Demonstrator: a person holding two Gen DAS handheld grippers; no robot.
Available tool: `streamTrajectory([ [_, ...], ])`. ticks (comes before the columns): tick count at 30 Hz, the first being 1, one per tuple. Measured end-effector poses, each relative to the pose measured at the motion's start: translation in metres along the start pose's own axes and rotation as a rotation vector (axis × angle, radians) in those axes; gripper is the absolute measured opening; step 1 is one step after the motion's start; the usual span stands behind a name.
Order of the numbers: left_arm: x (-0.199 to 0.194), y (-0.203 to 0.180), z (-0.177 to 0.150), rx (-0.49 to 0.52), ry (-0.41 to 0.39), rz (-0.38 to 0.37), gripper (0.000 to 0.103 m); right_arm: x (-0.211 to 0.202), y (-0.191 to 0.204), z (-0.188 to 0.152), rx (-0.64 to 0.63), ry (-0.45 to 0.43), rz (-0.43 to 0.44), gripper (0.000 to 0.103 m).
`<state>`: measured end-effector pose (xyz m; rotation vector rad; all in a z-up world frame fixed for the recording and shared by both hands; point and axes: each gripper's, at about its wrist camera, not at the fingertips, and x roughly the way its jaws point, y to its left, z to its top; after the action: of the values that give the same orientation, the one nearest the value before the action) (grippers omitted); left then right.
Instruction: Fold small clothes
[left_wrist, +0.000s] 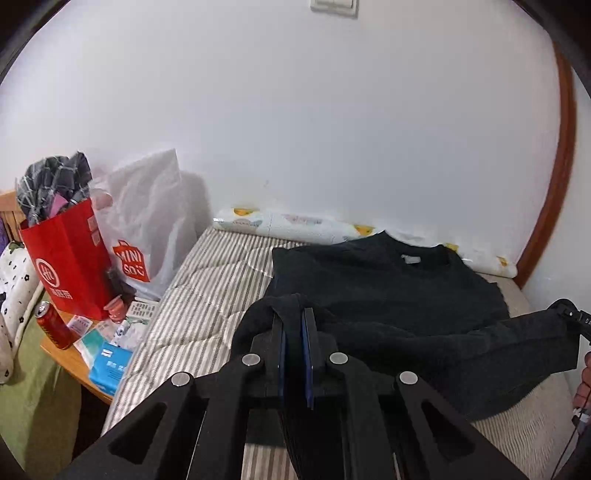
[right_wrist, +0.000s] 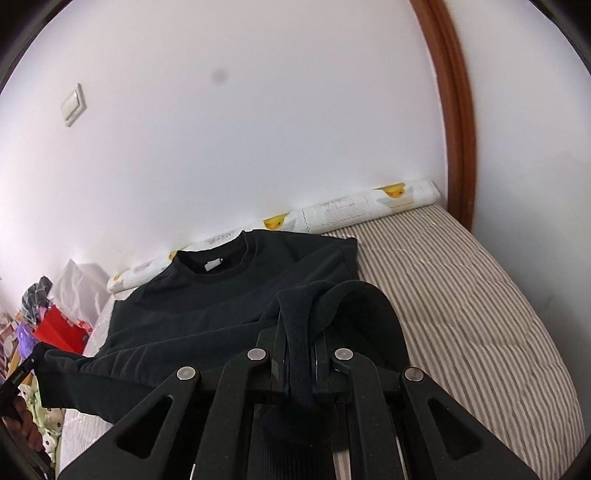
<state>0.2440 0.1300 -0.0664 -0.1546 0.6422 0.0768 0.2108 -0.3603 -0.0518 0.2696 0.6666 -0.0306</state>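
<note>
A black sweater (left_wrist: 388, 291) lies on the striped bed, its neck with a white label toward the wall. My left gripper (left_wrist: 293, 314) is shut on the sweater's lower hem at one corner, the cloth draped over its fingertips. My right gripper (right_wrist: 299, 321) is shut on the other hem corner, a fold of the black sweater (right_wrist: 207, 306) hanging between and over its fingers. The hem is lifted off the bed and stretched between the two grippers. The right gripper (left_wrist: 570, 314) shows at the far right of the left wrist view; the left gripper (right_wrist: 26, 365) shows at the far left of the right wrist view.
A rolled white printed mat (left_wrist: 295, 221) lies along the wall behind the sweater. Left of the bed, a wooden side table (left_wrist: 70, 354) carries a red paper bag (left_wrist: 68, 258), a white plastic bag (left_wrist: 147, 221), a red can (left_wrist: 53, 325) and a remote. A brown door frame (right_wrist: 454, 110) stands at right.
</note>
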Motion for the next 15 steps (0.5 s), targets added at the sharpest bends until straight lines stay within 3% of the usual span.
streamTrajectory([
  [8,0.064,-0.008,0.000,0.041,0.068,0.048,0.008,0.068,-0.012,0.000,0.030,0.068,-0.015,0.007],
  [15,0.084,-0.011,-0.008,0.067,0.113,0.073,0.010,0.111,-0.020,-0.011,0.031,0.160,-0.072,0.010],
])
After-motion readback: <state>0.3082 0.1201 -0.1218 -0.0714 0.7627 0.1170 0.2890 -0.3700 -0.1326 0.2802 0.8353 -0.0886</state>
